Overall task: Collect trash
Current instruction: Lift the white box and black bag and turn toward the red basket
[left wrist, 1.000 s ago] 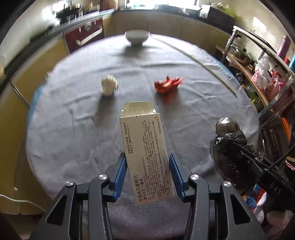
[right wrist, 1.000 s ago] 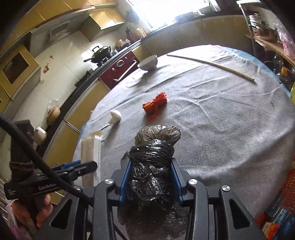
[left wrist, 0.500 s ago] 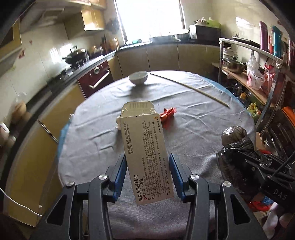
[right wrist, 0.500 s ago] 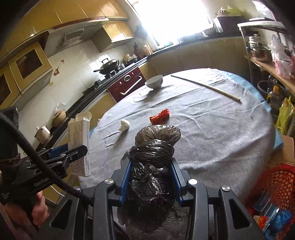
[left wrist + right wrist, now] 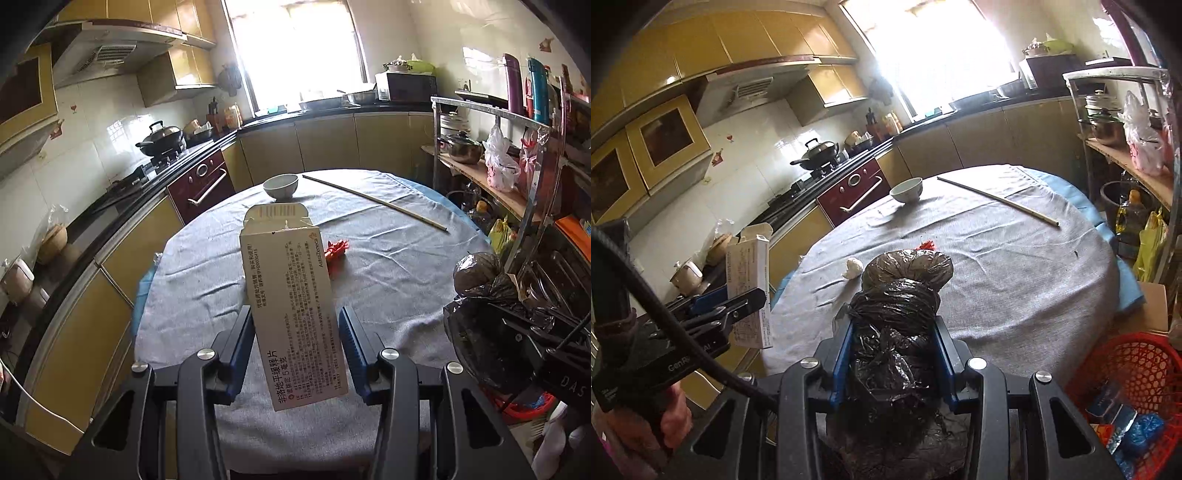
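My left gripper (image 5: pixel 295 332) is shut on a white medicine box (image 5: pixel 291 299) with printed text, held upright above the near edge of the round grey-clothed table (image 5: pixel 388 280). The same box (image 5: pixel 748 280) and left gripper (image 5: pixel 738 301) show at the left of the right wrist view. My right gripper (image 5: pixel 894 332) is shut on a knotted black plastic bag (image 5: pixel 901 291), which also appears at the right of the left wrist view as a dark bag (image 5: pixel 484 295). On the cloth lie a red wrapper (image 5: pixel 336 249) and a white crumpled wad (image 5: pixel 852 267).
A white bowl (image 5: pixel 280 186) and a long thin stick (image 5: pixel 376 201) lie at the table's far side. A red mesh basket (image 5: pixel 1134 373) holding packets sits low on the right. A metal shelf rack (image 5: pixel 517 155) stands right; kitchen counters and an oven (image 5: pixel 201 181) run left.
Both grippers rose and drew back from the table with their loads, tilting upward so the kitchen walls and window came into view. Neither grip changed.
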`<state>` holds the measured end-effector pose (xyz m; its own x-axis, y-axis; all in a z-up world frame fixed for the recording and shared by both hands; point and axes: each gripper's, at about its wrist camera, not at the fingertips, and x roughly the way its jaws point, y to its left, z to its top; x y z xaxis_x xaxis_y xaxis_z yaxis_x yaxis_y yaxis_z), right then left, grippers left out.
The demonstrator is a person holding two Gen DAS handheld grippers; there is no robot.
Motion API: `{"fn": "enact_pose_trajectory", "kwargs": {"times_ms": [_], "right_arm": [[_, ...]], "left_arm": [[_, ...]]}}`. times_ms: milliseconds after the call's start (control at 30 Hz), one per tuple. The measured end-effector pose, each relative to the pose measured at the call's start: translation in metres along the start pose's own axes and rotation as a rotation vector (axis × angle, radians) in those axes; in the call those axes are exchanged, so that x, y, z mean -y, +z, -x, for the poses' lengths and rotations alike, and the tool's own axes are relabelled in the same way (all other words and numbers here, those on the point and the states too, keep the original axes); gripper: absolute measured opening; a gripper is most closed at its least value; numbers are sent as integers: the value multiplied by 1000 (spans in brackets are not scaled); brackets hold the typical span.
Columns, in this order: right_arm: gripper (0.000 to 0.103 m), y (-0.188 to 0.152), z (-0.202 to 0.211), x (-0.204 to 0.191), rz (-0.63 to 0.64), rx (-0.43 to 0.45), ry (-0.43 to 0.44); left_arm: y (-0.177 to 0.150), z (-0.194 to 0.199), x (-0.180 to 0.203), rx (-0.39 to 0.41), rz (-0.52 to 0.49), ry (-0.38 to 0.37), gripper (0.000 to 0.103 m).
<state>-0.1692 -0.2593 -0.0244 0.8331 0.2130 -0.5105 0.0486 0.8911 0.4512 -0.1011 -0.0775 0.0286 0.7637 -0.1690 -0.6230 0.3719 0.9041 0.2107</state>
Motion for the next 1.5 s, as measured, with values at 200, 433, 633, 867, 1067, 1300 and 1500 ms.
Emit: {"fn": "enact_pose_trajectory", "kwargs": {"times_ms": [200, 433, 633, 867, 1067, 1300, 1500], "right_arm": [[42, -2, 2, 0, -6, 0, 8], [42, -2, 6, 3, -7, 13, 24], [42, -3, 8, 8, -18, 17, 34], [42, -4, 11, 15, -41, 22, 41], [42, -4, 16, 21, -59, 30, 43], [42, -6, 22, 27, -78, 39, 46], [42, -6, 26, 30, -88, 45, 47]], "left_arm": [[-2, 1, 2, 3, -2, 11, 48], [-3, 8, 8, 22, -20, 21, 48], [-4, 7, 12, 19, -31, 25, 48], [-3, 9, 21, 25, -57, 20, 48], [-3, 11, 29, 33, -80, 19, 48], [-2, 13, 37, 38, -106, 21, 48], [-3, 12, 45, 39, -124, 20, 48]]}}
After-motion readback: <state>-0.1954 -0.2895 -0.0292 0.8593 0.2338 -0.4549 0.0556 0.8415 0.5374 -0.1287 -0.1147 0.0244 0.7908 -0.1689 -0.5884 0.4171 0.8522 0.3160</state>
